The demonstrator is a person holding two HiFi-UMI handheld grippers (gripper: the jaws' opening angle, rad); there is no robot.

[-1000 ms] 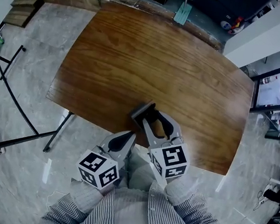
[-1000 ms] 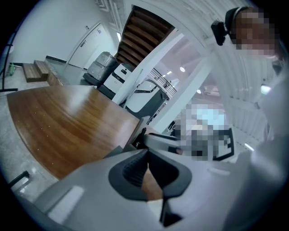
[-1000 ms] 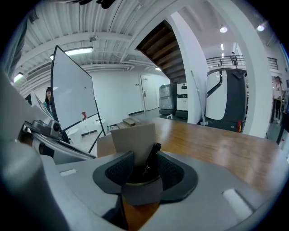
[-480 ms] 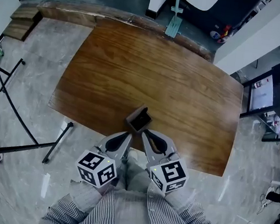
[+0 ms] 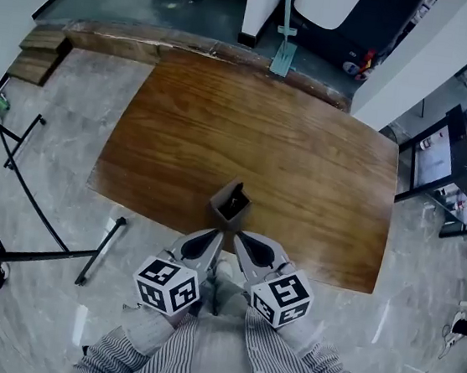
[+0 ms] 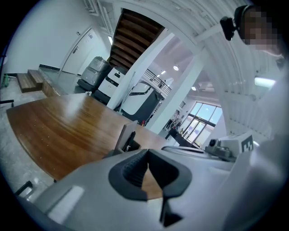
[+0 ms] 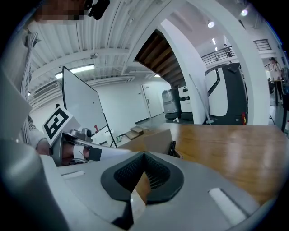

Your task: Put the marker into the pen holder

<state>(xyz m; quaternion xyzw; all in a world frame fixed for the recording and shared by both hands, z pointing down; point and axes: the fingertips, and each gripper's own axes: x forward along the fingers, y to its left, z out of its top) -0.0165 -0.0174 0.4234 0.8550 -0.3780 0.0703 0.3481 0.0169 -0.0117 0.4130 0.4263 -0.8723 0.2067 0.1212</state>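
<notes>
Marker (image 5: pixel 236 197) in pen holder (image 5: pixel 229 210); both tongs closed on nothing.

Holder stands lower centre of the head view on the wooden table (image 5: pixel 265 135), just inside its near edge, with the marker's dark body showing in the open top. Deposit looks complete. Left gripper (image 5: pixel 213 238) and right gripper (image 5: pixel 242 240) sit side by side just below the holder, at the table edge by the person's striped shirt, tips angled toward each other. Each gripper view shows the jaws pressed together with nothing between them, probably because nothing is left to carry. Open room: bare tabletop above and to both sides of the holder. Tight spot: the near edge, where a nudge toward the bottom of the frame could tip the holder off. Black stand legs (image 5: pixel 14 188) at left are well apart.
</notes>
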